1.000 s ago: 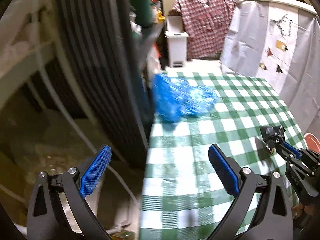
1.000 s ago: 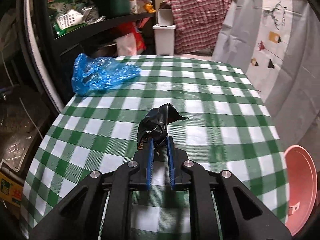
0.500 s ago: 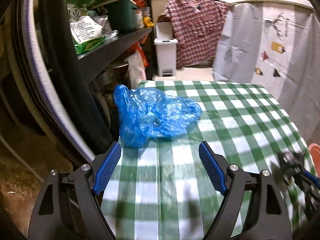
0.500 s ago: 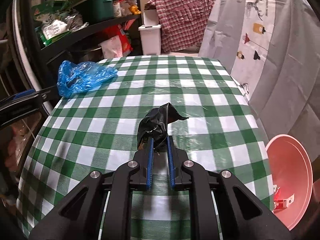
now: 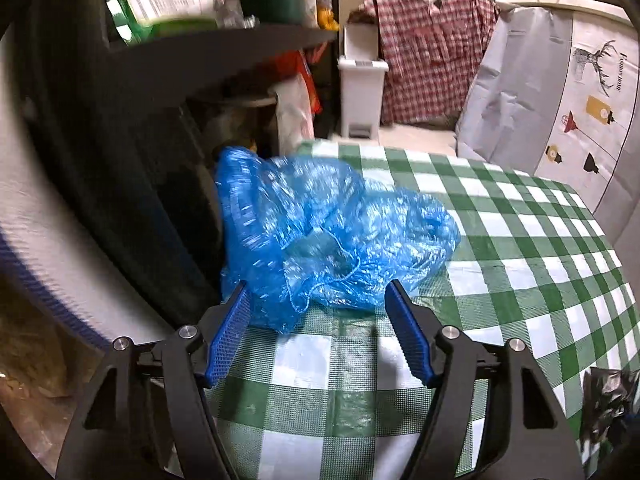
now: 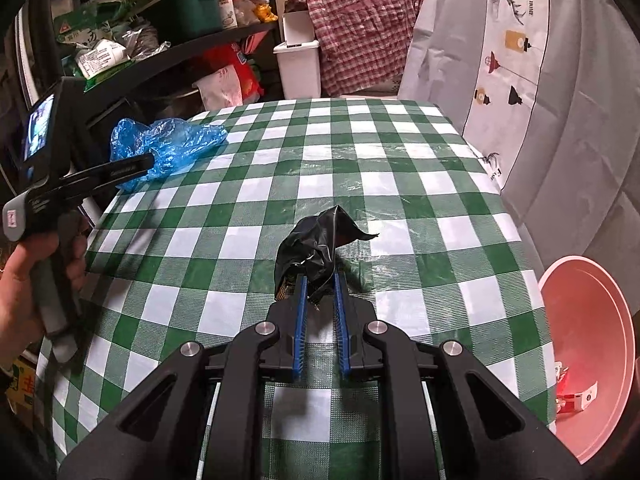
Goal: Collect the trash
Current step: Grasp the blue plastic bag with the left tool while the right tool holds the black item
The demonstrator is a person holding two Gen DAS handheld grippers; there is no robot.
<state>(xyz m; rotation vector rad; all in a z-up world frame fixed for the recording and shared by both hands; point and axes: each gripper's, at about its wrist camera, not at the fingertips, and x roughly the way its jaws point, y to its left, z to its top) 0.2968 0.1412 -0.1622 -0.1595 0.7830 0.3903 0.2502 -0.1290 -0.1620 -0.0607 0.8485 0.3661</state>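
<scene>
Left claw (image 5: 318, 304) spread around blue bag (image 5: 332, 236) edge, right claw (image 6: 320, 304) pinching black wrapper (image 6: 316, 244)

The grey hanging cover (image 6: 516, 40) bears a deer drawing captioned "Fashion Home"; labels on the shelf packages are unreadable.

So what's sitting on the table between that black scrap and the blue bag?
Nothing: in the right wrist view, only bare checked tablecloth lies between the black scrap in the right tool and the blue bag.
</scene>
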